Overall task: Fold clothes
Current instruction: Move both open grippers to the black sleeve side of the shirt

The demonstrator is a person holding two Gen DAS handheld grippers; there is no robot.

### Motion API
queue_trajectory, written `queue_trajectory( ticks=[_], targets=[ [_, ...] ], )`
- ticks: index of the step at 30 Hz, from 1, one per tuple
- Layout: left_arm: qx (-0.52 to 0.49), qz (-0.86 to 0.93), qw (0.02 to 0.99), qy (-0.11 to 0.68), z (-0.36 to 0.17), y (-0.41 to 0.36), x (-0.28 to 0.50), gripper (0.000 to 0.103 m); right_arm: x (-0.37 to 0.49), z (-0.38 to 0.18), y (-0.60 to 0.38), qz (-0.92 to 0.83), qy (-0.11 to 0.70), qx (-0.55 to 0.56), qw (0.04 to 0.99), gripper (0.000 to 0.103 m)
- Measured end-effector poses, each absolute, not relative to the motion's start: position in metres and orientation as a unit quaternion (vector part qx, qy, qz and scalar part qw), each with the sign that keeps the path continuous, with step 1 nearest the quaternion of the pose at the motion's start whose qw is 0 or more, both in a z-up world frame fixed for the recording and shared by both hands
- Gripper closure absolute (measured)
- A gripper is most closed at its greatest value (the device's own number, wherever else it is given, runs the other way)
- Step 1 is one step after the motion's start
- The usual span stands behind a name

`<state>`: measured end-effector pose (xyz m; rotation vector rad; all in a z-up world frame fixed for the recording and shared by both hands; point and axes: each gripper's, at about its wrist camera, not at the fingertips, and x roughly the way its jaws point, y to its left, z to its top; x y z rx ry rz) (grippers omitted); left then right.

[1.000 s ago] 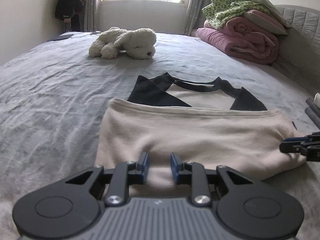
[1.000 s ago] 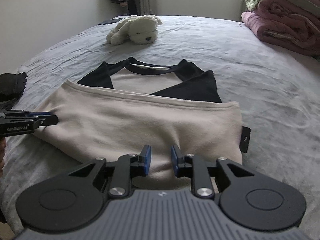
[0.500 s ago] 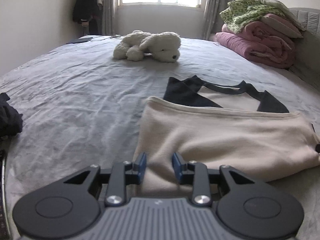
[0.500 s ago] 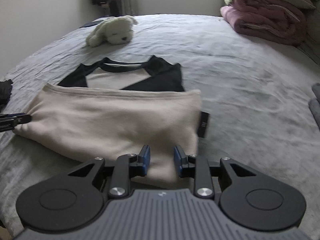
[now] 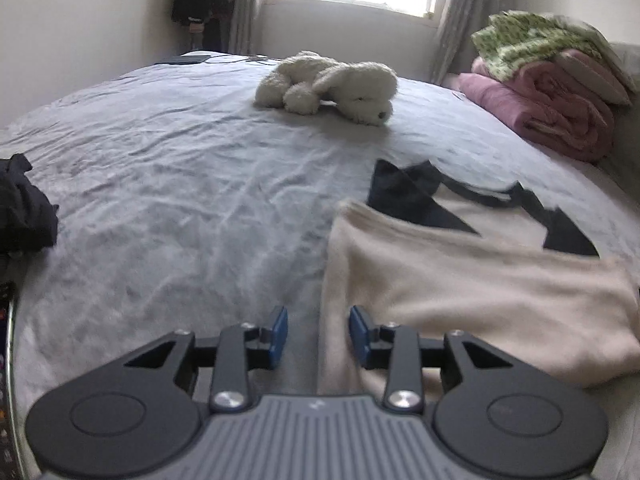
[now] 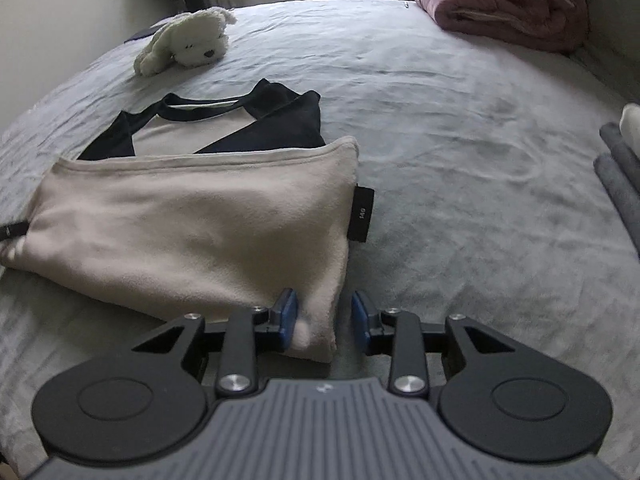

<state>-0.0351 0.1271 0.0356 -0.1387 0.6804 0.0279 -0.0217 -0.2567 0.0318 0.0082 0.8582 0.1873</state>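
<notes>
A cream shirt with black sleeves and collar point(image 5: 460, 288) lies on the grey bed, its lower half folded up over the chest. My left gripper point(image 5: 318, 334) is open and empty over the shirt's near left corner. In the right wrist view the shirt point(image 6: 192, 224) lies left of centre, with a black tag point(image 6: 361, 213) at its right edge. My right gripper point(image 6: 324, 316) is open, its jaws either side of the shirt's near right corner. The left gripper's tip point(image 6: 10, 231) shows at the shirt's left end.
A white plush dog point(image 5: 332, 86) lies further up the bed. Pink and green folded bedding point(image 5: 548, 92) is stacked at the back right. A dark garment point(image 5: 24, 208) lies at the left edge. Grey folded items point(image 6: 624, 168) sit at the right.
Both grippers have moved outward along the shirt's near edge, the left one to the left corner and the right one to the right corner. Both stay open.
</notes>
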Motion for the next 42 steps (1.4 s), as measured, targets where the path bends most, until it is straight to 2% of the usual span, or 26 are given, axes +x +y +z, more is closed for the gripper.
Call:
queue_trajectory(
  ticks=[5,16,19,25,33,42],
  targets=[
    [-0.113,0.026,0.931,0.347,0.043,0.142,-0.015,0.068,-0.016,0.040,-0.264,0.070,0.399,0.006,0.914,0.068],
    [-0.082,0.004,0.941,0.329,0.056,0.118,0.019,0.068,0.007,0.058,-0.257,0.081,0.346,0.034,0.934,0.068],
    [-0.057,-0.016,0.946,0.319,0.058,0.103,0.023,0.067,0.013,0.056,-0.236,0.114,0.336,0.011,0.935,0.068],
    [-0.035,-0.020,0.941,0.337,0.045,0.091,0.039,0.067,0.031,0.040,-0.219,0.121,0.349,-0.011,0.929,0.068],
    [-0.044,-0.007,0.936,0.348,0.038,0.098,0.057,0.063,0.050,0.033,-0.229,0.097,0.357,0.019,0.929,0.068],
    [-0.072,0.006,0.930,0.361,0.038,0.105,0.088,0.065,0.074,0.030,-0.245,0.099,0.359,0.072,0.925,0.068]
  ],
)
